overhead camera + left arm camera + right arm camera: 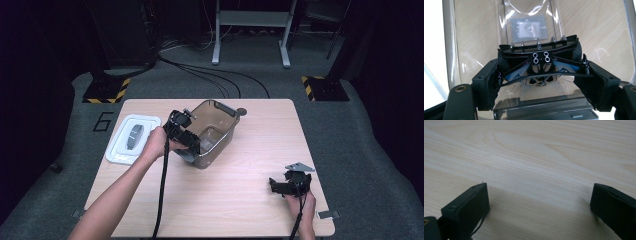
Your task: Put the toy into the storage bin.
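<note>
Nearest the person, at about five o'clock on the wooden bench (235, 200), the right claw (280, 186) rests low with its jaws spread wide and nothing between them. Toward ten o'clock from it, near the bench's centre, the left claw (537, 82) holds a black, frame-like toy car part (537, 58) by its two ends, poised over the mouth of a clear smoky plastic bin (212, 135). Farther left, at nine o'clock, a white lid (131, 139) lies flat. Judging from this, the part looks about to go into the bin; releasing it and fitting the lid seem left.
</note>
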A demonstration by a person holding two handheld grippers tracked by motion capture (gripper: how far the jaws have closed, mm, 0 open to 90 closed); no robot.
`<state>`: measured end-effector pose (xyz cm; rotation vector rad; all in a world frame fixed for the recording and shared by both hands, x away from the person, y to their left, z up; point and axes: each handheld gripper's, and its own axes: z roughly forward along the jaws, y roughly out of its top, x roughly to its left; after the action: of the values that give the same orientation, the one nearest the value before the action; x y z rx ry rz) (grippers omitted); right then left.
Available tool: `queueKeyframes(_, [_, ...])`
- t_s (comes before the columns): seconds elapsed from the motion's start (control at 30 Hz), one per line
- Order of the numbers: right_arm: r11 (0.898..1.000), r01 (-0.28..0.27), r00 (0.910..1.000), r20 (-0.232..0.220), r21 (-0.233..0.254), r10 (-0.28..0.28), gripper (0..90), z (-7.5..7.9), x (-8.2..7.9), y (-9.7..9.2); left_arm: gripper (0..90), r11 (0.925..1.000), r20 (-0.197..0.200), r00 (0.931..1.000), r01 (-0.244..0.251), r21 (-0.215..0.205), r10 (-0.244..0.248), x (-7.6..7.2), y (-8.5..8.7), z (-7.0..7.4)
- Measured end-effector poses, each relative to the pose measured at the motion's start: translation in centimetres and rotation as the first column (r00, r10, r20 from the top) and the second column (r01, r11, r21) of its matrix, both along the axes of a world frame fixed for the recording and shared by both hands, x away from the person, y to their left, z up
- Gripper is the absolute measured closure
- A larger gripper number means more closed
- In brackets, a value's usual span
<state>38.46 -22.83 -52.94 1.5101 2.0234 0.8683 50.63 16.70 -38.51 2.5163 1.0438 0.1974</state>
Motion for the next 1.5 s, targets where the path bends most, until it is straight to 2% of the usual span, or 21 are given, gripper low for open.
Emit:
queueKeyframes(0.27, [1.0,0.0,1.0,0.0,0.0,0.0,1.5,0.0,0.0,0.0,19.7,0.9998,0.009,0.9998,0.017,-0.006,-0.017,-0.1,-0.1,0.3])
queueKeyframes(0.5, [1.0,0.0,1.0,0.0,0.0,0.0,1.5,0.0,0.0,0.0,15.1,0.9999,0.018,0.9998,0.013,-0.008,-0.013,-0.5,0.0,0.7])
queueKeyframes(0.87, [1.0,0.0,1.0,0.0,0.0,0.0,1.5,0.0,0.0,0.0,11.3,0.9997,0.043,0.999,0.015,-0.02,-0.014,-1.4,0.8,2.1])
queueKeyframes(1.03, [1.0,0.0,1.0,0.0,0.0,0.0,1.5,0.0,0.0,0.0,9.3,0.9994,0.061,0.9981,0.013,-0.032,-0.011,-2.1,1.9,3.0])
queueKeyframes(1.23, [1.0,0.0,1.0,0.0,0.0,0.0,1.5,0.0,0.0,0.0,7.2,0.9986,0.093,0.9955,-0.012,-0.051,0.017,-3.1,3.9,3.9])
queueKeyframes(1.5, [1.0,0.0,1.0,0.0,0.0,0.0,1.5,0.0,0.0,0.0,4.8,0.994,0.111,0.9889,-0.093,-0.057,0.099,-3.2,7.7,2.9])
